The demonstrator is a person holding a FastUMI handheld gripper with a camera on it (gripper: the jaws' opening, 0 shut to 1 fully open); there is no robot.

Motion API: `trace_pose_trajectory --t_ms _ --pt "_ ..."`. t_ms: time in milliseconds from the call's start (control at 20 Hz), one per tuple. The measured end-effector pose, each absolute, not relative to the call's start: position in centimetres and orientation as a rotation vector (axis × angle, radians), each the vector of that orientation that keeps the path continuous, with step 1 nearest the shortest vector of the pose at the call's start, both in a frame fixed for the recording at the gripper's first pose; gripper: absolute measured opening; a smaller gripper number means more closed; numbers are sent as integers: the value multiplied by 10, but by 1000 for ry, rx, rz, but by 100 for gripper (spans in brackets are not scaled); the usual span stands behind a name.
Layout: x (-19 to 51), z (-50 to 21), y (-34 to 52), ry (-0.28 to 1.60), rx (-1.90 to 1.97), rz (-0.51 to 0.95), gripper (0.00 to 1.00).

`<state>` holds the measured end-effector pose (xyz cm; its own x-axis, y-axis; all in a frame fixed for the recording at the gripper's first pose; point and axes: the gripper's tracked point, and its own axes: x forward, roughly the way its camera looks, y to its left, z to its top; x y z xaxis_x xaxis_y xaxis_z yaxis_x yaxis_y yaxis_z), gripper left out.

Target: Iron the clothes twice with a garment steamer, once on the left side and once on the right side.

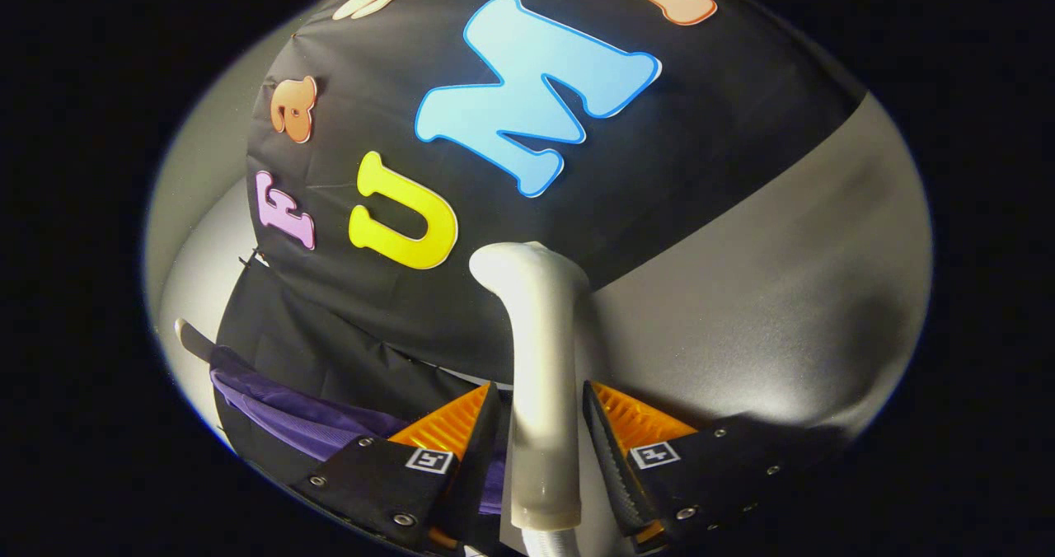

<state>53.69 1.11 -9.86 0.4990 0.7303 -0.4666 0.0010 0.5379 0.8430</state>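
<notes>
Rising between the gripper's [540,425] closed fingers, the pale steamer handle [540,359] hooks leftward.

A staged recording booth, not a lived-in room: black cloth wall [676,153] hung as a backdrop, plain grey panels [791,310] beside and below it, hard directed lighting with bright patches and shadows.

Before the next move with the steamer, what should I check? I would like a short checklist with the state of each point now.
1. Steamer handle sits between the fingers of the gripper: ok.
2. Both fingers press on the handle: cannot tell.
3. Steamer head touches the purple garment: not ok, it points at the black cloth wall.
4. Garment hangs flat: cannot tell, a small part shows.
5. Steam is coming out: cannot tell.
</notes>
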Motion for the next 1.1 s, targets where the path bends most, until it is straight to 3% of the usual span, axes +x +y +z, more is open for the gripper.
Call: trace_pose_trajectory --t_ms 200,350,1100 --pt "536 -96 7 955 957 503 40" --pt "525 -89 0 913 916 477 33" --pt "375 -4 -8 587 880 470 30"
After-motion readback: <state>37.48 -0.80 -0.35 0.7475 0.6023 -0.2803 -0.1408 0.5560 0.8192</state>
